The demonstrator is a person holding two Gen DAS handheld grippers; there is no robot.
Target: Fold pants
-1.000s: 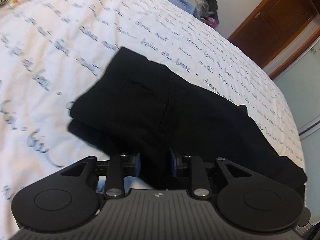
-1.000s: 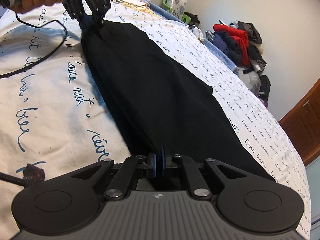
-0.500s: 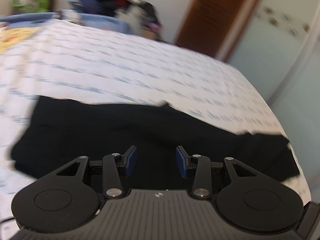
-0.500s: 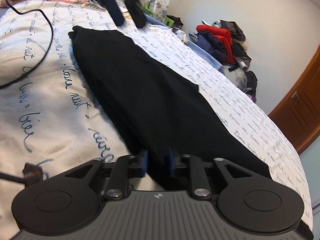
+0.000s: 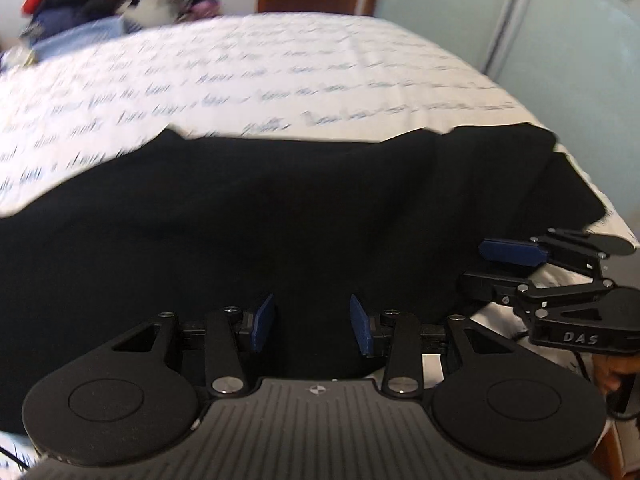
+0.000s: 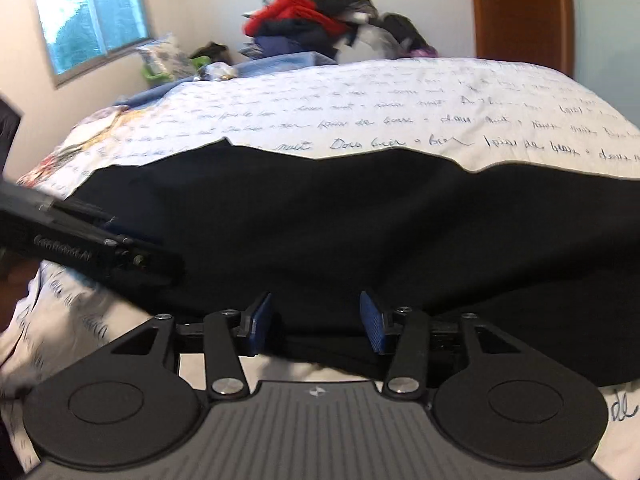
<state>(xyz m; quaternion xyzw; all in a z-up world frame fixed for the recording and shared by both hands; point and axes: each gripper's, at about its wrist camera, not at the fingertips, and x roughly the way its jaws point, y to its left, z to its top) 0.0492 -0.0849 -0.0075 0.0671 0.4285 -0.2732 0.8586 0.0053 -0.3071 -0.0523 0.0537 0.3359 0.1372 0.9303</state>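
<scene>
Black pants (image 5: pixel 280 220) lie flat in a long strip across the bed, side-on to both cameras, also as pants (image 6: pixel 340 232) in the right wrist view. My left gripper (image 5: pixel 312 316) stands open just above the near edge of the fabric, its blue pads apart and gripping nothing. My right gripper (image 6: pixel 316 316) hovers over the near hem with its jaws opening; the cloth lies below the pads and is not pinched. Each gripper shows in the other's view: the right gripper (image 5: pixel 484 268) at the right edge, the left gripper's body (image 6: pixel 100 252) at the left.
The bed cover (image 6: pixel 400 100) is white with blue handwriting. Beyond the bed are a pile of clothes (image 6: pixel 312 20), a wooden door (image 6: pixel 520 12) and a window (image 6: pixel 92 24). A pale wardrobe (image 5: pixel 520 20) stands past the bed's right end. A hand (image 5: pixel 612 376) holds the right gripper.
Both grippers swung round from looking along the pants to facing them side-on. The right gripper, shut on the fabric a second ago, let go and opened. The left jaws widened.
</scene>
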